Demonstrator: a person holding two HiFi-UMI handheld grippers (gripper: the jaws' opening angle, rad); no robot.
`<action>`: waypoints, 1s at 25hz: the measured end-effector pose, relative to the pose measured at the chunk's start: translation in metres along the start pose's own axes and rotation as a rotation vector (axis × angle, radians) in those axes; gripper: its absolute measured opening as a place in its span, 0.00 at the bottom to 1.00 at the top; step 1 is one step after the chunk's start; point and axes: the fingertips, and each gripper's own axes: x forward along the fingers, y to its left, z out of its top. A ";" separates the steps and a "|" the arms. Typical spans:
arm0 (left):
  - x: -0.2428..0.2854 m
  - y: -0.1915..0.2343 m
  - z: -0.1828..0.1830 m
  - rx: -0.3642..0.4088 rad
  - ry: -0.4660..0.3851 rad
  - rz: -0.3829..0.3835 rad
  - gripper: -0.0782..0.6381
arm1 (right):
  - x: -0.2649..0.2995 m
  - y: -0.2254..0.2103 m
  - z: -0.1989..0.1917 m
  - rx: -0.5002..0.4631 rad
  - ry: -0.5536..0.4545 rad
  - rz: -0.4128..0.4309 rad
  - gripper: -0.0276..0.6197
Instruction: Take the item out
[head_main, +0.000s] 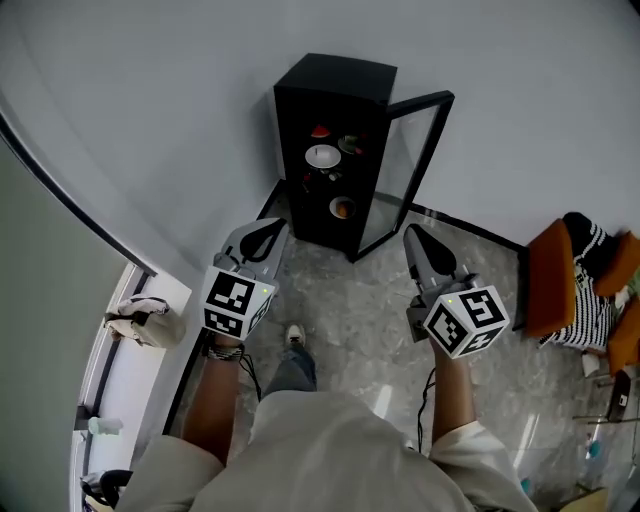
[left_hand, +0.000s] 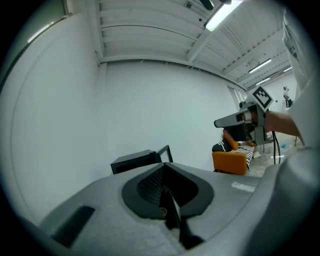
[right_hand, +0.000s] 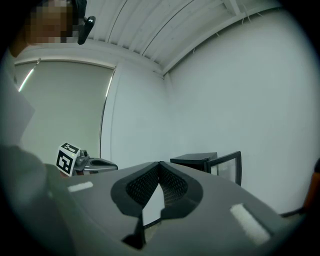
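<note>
A black cabinet (head_main: 335, 100) stands against the white wall, its glass door (head_main: 405, 165) swung open to the right. On its shelves I see a white bowl (head_main: 322, 156), a red item (head_main: 320, 131) above it and a dish holding something orange (head_main: 342, 208) lower down. My left gripper (head_main: 268, 232) is held in the air short of the cabinet's lower left, jaws shut and empty. To the right of the door's foot, my right gripper (head_main: 412, 238) is likewise shut on nothing. The cabinet top (left_hand: 135, 160) shows beyond the left gripper (left_hand: 164, 167). The right gripper (right_hand: 159, 164) also points at the cabinet (right_hand: 197, 161).
An orange sofa (head_main: 548, 280) with a striped cloth (head_main: 590, 300) sits at the right. A white ledge (head_main: 130, 370) with a bag (head_main: 140, 322) runs along the left wall. The person's leg and shoe (head_main: 293, 338) stand on the marble floor (head_main: 360, 300).
</note>
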 end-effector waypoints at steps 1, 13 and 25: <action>0.011 0.012 0.001 0.000 -0.006 -0.007 0.12 | 0.015 -0.006 0.001 0.002 0.006 -0.013 0.05; 0.117 0.142 0.005 0.030 -0.045 -0.034 0.12 | 0.191 -0.043 0.013 0.031 0.021 -0.044 0.05; 0.189 0.224 -0.025 -0.021 -0.045 -0.058 0.12 | 0.309 -0.086 -0.025 0.109 0.050 -0.145 0.05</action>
